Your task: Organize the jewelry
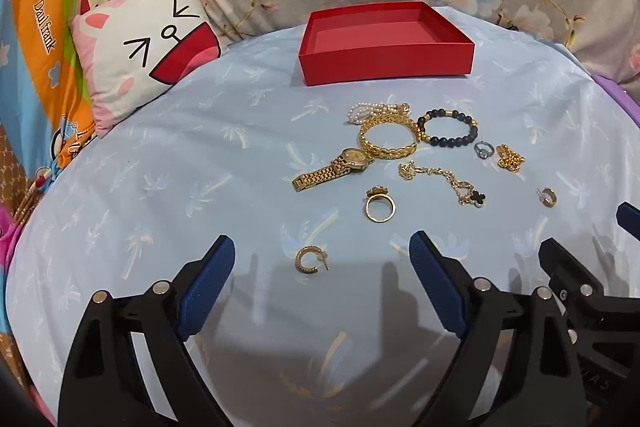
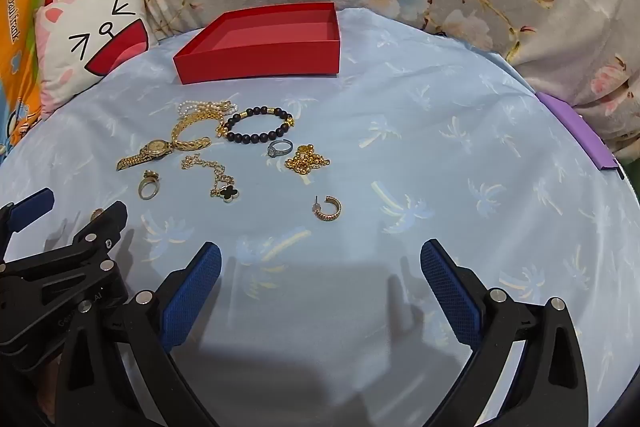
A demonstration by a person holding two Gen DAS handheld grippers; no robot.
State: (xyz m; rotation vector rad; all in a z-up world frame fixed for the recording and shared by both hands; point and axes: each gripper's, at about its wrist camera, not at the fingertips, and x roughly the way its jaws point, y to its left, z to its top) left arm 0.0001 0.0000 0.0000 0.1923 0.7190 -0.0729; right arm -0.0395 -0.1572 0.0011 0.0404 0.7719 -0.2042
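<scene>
Left wrist view: your left tool [image 1: 322, 259] tilts down over the pale blue palm-print sheet [image 1: 200, 163], jaws spread wide and empty, a gold hoop earring [image 1: 310, 259] lying between its ribbed blue pads. Your right tool [image 2: 320, 263] likewise gapes, holding nothing. Jewelry sits clustered before the empty red box [image 1: 386, 45]: linked gold watch [image 1: 334, 167], beaded bracelet [image 2: 258, 125].

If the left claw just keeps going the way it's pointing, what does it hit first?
Probably the gold hoop earring, lying on the blue sheet between the open left claw's tips; depth is uncertain.
</scene>
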